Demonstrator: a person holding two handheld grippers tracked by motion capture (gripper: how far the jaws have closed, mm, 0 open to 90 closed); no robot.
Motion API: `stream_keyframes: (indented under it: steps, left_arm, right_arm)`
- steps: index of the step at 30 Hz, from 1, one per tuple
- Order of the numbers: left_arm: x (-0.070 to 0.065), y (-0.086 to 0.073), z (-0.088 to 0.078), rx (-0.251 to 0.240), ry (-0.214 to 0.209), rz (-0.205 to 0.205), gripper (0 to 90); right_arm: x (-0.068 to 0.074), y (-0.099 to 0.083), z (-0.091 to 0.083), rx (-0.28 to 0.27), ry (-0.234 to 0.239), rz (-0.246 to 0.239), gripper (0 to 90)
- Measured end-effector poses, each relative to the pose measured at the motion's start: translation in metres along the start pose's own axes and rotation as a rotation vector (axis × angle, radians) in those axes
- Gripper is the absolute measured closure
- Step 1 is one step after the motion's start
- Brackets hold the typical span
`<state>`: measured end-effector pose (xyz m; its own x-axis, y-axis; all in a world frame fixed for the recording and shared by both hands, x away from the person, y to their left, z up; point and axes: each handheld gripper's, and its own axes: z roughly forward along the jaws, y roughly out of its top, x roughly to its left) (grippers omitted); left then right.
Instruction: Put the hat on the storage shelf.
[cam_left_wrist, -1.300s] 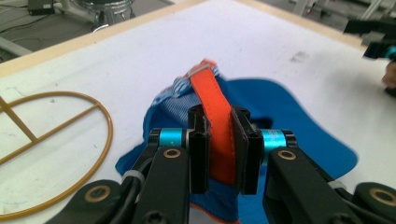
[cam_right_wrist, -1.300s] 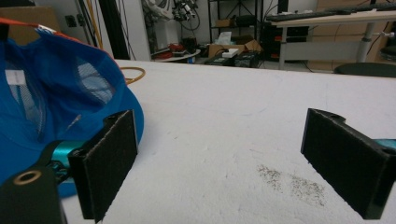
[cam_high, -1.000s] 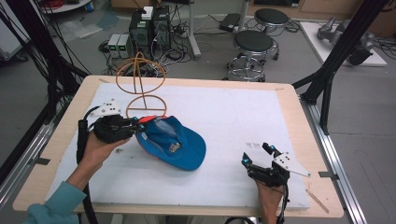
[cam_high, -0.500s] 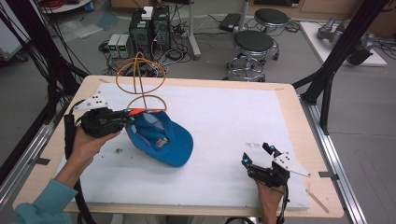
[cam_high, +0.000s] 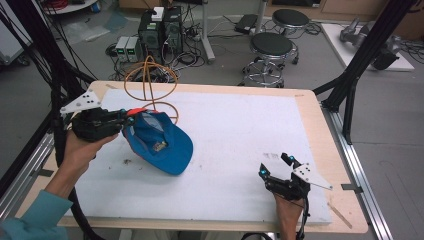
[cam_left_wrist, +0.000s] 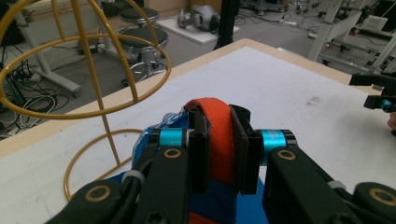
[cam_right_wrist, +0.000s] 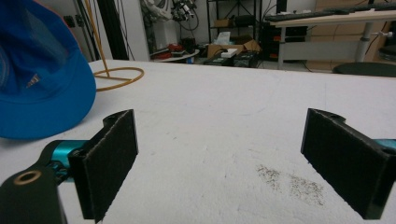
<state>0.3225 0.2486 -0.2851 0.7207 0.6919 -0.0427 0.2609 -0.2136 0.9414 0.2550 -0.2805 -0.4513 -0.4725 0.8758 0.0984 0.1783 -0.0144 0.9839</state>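
Note:
A blue cap (cam_high: 160, 142) with an orange back strap hangs tilted over the left part of the white mat. My left gripper (cam_high: 129, 119) is shut on that orange strap (cam_left_wrist: 219, 137), the pads pressing it from both sides. The cap's brim (cam_right_wrist: 42, 88) hangs toward the mat, and I cannot tell if it touches. A yellow wire stand (cam_high: 150, 82) rises just behind the cap, its ring (cam_left_wrist: 84, 70) close above and left of my left jaws. My right gripper (cam_high: 275, 167) rests low at the mat's front right, open, with nothing between its pads (cam_right_wrist: 109, 161).
The white mat (cam_high: 240, 125) covers a wooden table (cam_high: 325, 135). A dark smudge (cam_right_wrist: 289, 182) marks the mat near my right gripper. Stools (cam_high: 270, 47), computer boxes (cam_high: 160, 27) and cables stand on the floor beyond the far edge. Black frame posts (cam_high: 360, 65) flank both sides.
My left gripper has lifted the cap and carried it left and toward the wire stand. The right gripper has kept still.

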Motion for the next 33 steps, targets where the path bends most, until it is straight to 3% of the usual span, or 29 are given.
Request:
stream_keyframes:
  steps: [20,24,33]
  left_arm:
    - [-0.004,0.029,-0.018,-0.043,0.021,0.063,78.8]
    - [-0.005,0.029,-0.019,-0.044,0.024,0.063,78.8]
    - [-0.014,0.024,-0.009,-0.032,-0.013,0.072,78.9]
  right_arm:
    - [0.000,0.000,0.000,0.004,-0.001,-0.001,9.9]
    - [0.000,0.000,0.000,0.004,-0.002,-0.001,9.9]
    - [0.001,0.000,0.000,0.007,-0.002,-0.001,9.9]
